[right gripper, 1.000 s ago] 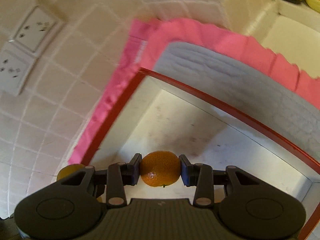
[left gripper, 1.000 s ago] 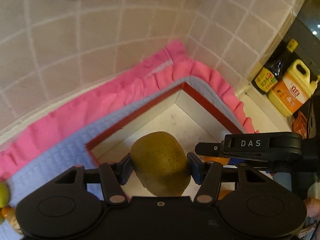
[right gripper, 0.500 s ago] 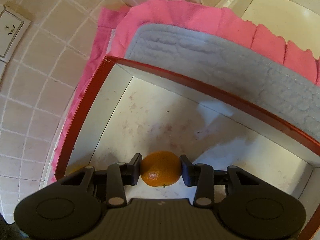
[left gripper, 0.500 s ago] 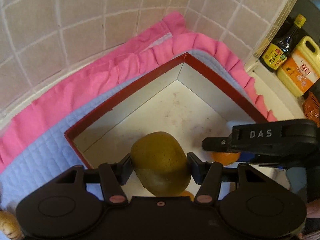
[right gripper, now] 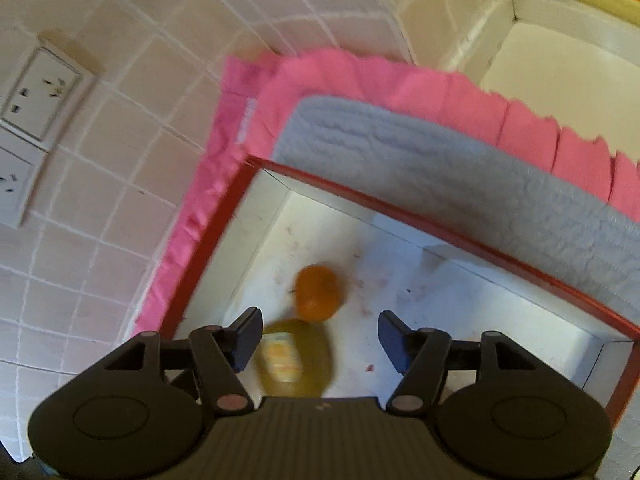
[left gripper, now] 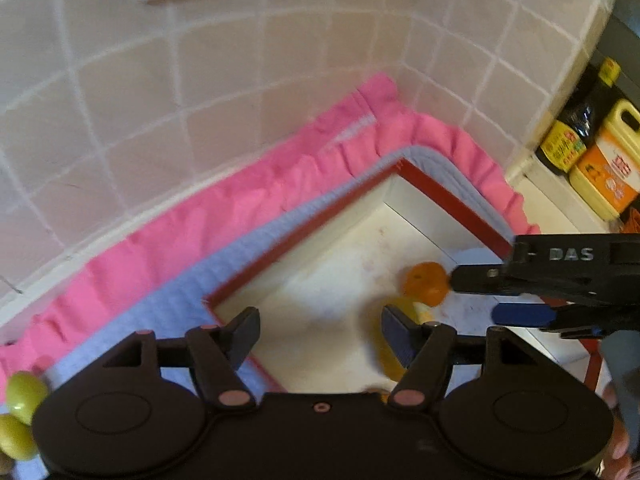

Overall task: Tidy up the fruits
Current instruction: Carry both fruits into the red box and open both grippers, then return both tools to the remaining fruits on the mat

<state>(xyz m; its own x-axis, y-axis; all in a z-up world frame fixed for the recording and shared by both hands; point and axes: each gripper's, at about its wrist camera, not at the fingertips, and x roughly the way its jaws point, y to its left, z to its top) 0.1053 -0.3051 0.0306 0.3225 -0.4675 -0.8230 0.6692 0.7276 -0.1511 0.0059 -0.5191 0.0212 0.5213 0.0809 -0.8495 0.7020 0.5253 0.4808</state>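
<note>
tiled wall behind; inside the red-rimmed box lie our orange and yellow-green fruit (round, likely to roll); left gripper and right gripper both gape empty.

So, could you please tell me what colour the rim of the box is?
Red; the box rim shows best in the right wrist view.

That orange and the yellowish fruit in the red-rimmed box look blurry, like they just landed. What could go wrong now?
Both look blurred, so the orange and the yellowish fruit may be rolling and could knock together. The open right gripper hangs just above them; dipping could bump one. The left gripper is open close beside it over the box, so the two tools might collide.
</note>
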